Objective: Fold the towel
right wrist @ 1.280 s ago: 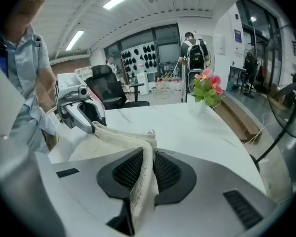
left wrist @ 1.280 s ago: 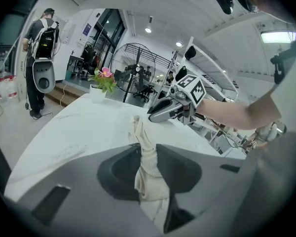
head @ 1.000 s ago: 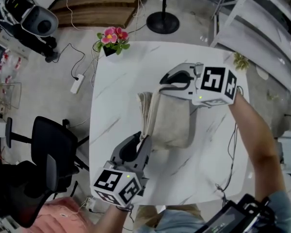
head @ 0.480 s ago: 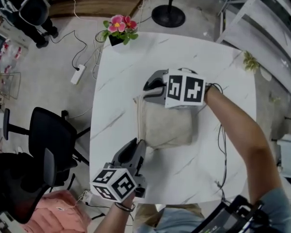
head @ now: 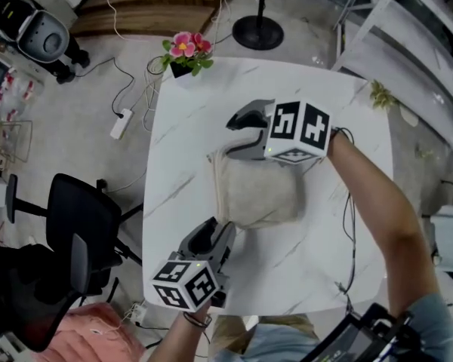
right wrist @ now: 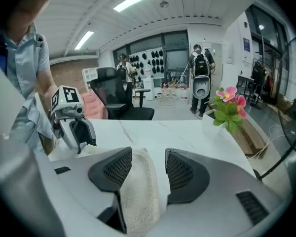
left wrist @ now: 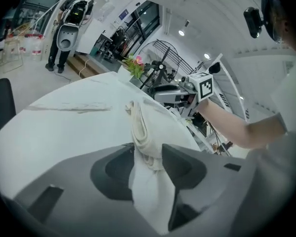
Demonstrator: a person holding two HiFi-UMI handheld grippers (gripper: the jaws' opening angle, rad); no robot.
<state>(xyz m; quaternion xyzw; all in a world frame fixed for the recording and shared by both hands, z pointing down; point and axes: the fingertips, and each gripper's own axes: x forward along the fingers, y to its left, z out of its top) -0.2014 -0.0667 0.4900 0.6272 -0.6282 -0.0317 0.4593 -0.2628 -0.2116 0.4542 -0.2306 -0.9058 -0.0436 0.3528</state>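
A beige towel (head: 260,194) lies folded on the white marble table (head: 185,134). My left gripper (head: 215,232) is at its near left corner. Its jaws have just been opening, and the bunched towel edge (left wrist: 143,132) still lies loosely between them. My right gripper (head: 238,136) is at the towel's far left corner. Its jaws have also just been opening and stand wide. The towel edge (right wrist: 138,191) rests against one pad with a gap to the other. Across the towel, each gripper view shows the other gripper: the left gripper (right wrist: 79,132) and the right gripper (left wrist: 175,94).
A pot of pink flowers (head: 185,55) stands at the table's far left corner, a dried sprig (head: 377,93) at the far right. A cable (head: 355,225) trails along the right side. A black chair (head: 83,232) stands left of the table, a lamp base (head: 253,32) behind it.
The right gripper came down and to the left with the lifted towel half, which now lies flat. The left gripper sank slightly. Both pairs of jaws stand wider than before.
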